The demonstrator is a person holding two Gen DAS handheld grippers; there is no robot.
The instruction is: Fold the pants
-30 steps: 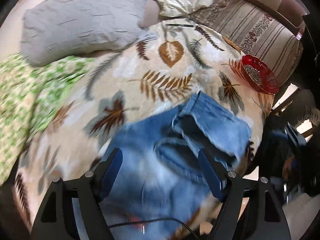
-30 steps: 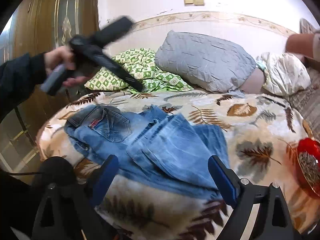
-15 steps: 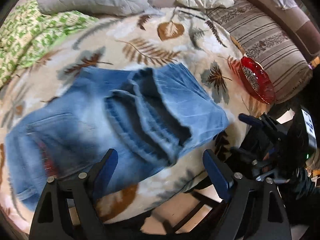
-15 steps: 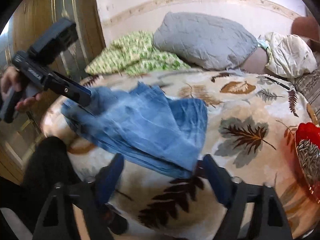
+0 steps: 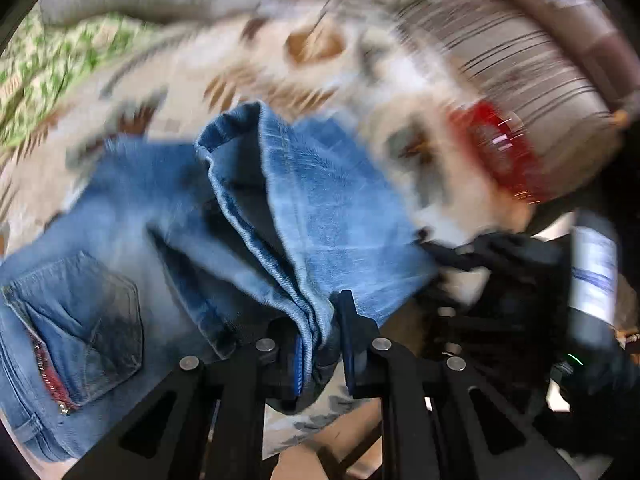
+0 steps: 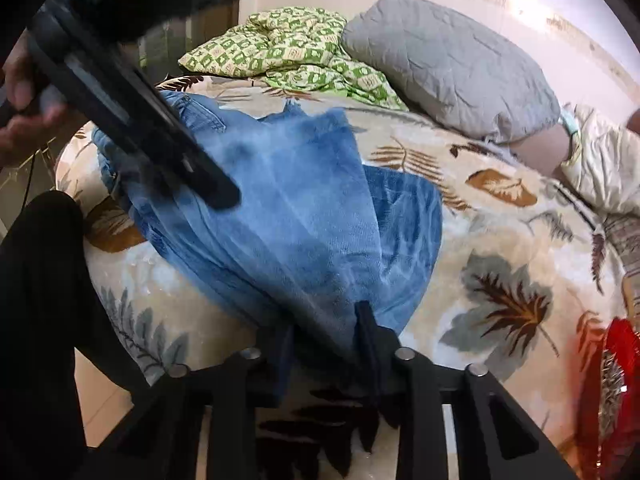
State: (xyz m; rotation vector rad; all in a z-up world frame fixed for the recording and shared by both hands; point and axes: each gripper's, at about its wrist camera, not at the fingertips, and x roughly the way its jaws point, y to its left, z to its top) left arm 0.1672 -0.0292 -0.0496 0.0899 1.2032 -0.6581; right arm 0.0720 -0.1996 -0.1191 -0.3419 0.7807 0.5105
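Observation:
Blue jeans lie partly folded on a leaf-patterned blanket, waist and back pocket at the left. My left gripper is shut on the bunched near edge of the jeans. My right gripper is shut on the near edge of the folded jeans further right and lifts it a little. The left gripper also shows in the right wrist view, held by a hand. The right gripper shows blurred at the right of the left wrist view.
A red glass dish sits at the blanket's right edge, near the jeans. A grey pillow, a green patterned quilt and a cream bundle lie at the back. A striped sofa stands beyond. My dark-clothed leg is at the left.
Both grippers came down from open above the jeans and closed on their near edge. The fabric has bunched up and lifted there.

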